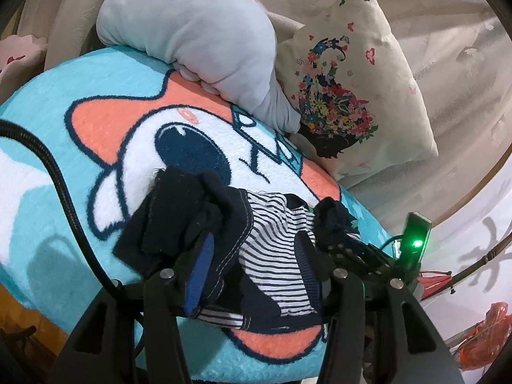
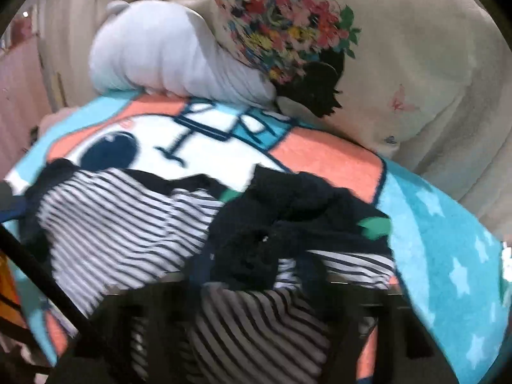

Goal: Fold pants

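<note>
Two views show us the same pants. From the left wrist, we see the pants (image 1: 256, 243), dark navy with a striped lining, lying bunched on a turquoise cartoon blanket (image 1: 64, 134). The left gripper (image 1: 252, 249) has its jaws apart with the cloth between them; we cannot tell if the pads press it. The right gripper (image 1: 355, 249) touches the cloth's far end, beside a green light (image 1: 416, 243). Behind lie a grey plush pillow (image 1: 192, 32) and a flowered pillow (image 1: 352, 89).

From the right wrist, the picture is blurred. The pants (image 2: 224, 240) fill the lower half, on the blanket (image 2: 448, 256). We cannot tell how these jaws stand
</note>
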A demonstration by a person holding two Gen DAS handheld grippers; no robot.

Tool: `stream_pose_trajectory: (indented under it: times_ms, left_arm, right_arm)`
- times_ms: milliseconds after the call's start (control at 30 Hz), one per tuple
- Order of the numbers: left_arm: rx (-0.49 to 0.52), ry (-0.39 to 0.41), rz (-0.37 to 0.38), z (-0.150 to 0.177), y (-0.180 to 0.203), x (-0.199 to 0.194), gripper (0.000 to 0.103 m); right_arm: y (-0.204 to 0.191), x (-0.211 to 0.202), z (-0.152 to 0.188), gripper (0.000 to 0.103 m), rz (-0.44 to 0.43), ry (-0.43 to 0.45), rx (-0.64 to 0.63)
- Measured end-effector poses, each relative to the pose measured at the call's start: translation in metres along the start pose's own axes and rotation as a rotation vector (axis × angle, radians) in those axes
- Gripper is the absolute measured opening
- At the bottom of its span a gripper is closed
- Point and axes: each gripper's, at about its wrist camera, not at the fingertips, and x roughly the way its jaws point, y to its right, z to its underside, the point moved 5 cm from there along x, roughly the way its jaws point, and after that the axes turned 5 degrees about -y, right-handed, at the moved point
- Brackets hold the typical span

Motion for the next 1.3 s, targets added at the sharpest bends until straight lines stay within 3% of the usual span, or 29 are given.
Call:
stream_pose_trajectory:
  times_ms: [200,333,433,500,567,767,867,933,1100,1200,1300]
  left_arm:
    - [-0.034,0.02,0.003,-0.002,-0.012,-0.008,0.051]
    - [-0.054,0.032,-0.003,-0.002,-0.015,-0.009,0.051]
    - [-0.082,0.046,0.008,-0.003,-0.018,-0.014,0.053]
    - [-0.094,0.056,0.011,-0.003,-0.021,-0.019,0.057]
    - [-0.099,0.068,-0.001,-0.004,-0.024,-0.025,0.059]
    - [-0.146,0.087,-0.022,-0.007,-0.044,-0.03,0.06]
    - [-0.169,0.084,-0.017,-0.007,-0.05,-0.028,0.06]
    - [-0.181,0.078,-0.007,-0.006,-0.053,-0.027,0.06]
    - [-0.213,0.085,0.005,-0.006,-0.061,-0.032,0.061]
    - [-0.228,0.086,0.01,-0.01,-0.066,-0.034,0.064]
    - [-0.233,0.049,0.056,-0.015,-0.065,-0.024,0.065]
  right_arm:
    - [0.02,-0.045,0.0,0.023,-0.141,0.08,0.096]
    - [0.01,-0.067,0.004,0.023,-0.241,0.11,0.066]
    - [-0.008,-0.053,0.011,0.034,-0.277,0.07,0.021]
    - [-0.018,-0.033,0.019,0.056,-0.309,-0.006,0.002]
    - [-0.023,-0.025,0.025,0.058,-0.309,-0.041,-0.008]
    - [-0.022,-0.072,0.019,0.065,-0.398,0.046,-0.006]
    - [-0.016,-0.091,0.011,0.066,-0.385,0.124,0.015]
    - [-0.012,-0.081,0.004,0.066,-0.361,0.126,0.038]
    - [-0.011,-0.013,0.015,0.066,-0.336,-0.073,0.12]
    - [-0.014,-0.027,0.015,0.066,-0.351,-0.01,0.147]
    - [-0.039,-0.049,0.011,0.069,-0.385,0.057,0.065]
